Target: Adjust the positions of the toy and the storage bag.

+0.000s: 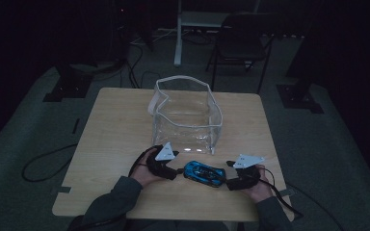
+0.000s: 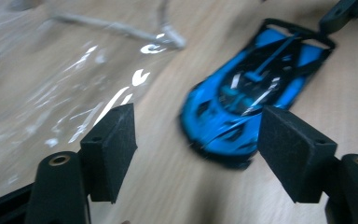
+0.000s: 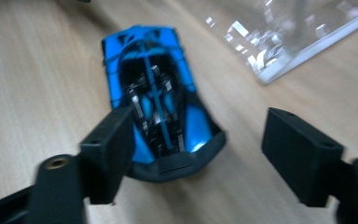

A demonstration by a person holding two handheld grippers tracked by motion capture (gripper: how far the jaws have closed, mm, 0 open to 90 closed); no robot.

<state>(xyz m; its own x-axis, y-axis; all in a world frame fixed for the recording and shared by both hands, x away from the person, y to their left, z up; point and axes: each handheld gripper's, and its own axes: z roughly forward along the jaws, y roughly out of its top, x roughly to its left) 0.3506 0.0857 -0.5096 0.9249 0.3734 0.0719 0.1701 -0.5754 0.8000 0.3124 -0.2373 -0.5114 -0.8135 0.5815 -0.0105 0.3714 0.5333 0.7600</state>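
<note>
Two handheld grippers sit close to the near edge of the tabletop (image 1: 115,120), one in each of our hands, with a blue toy car (image 1: 204,173) lying between them on the wood. Our sleeved forearms come in from the near edge. The left gripper (image 1: 173,169) is just to the left of the car, and the right gripper (image 1: 231,175) is just to its right; each carries a pale three-cornered plate on top and trails a dark cable.

In the left gripper view, our left gripper (image 2: 198,140) has its two black jaws spread wide apart, holding nothing. The car (image 2: 254,88) lies just ahead of them, nose toward the camera, nearer the right-hand jaw; the picture is too blurred to say whether the nose reaches in between the tips.

In the right gripper view, our right gripper (image 3: 200,144) also has its jaws spread wide apart. The car (image 3: 156,93) shows its dark rear end toward the camera, and that rear end lies against or just beside the left-hand jaw, well clear of the other one. The jaws are not closed on the car.

Farther from us, past the car and near the middle of the tabletop, stands a clear plastic bag (image 1: 185,115) with a white rim, open at the top. Its near bottom edge is just beyond the car. Beyond the far edge, on the dark floor, stands a folding chair (image 1: 243,43).
</note>
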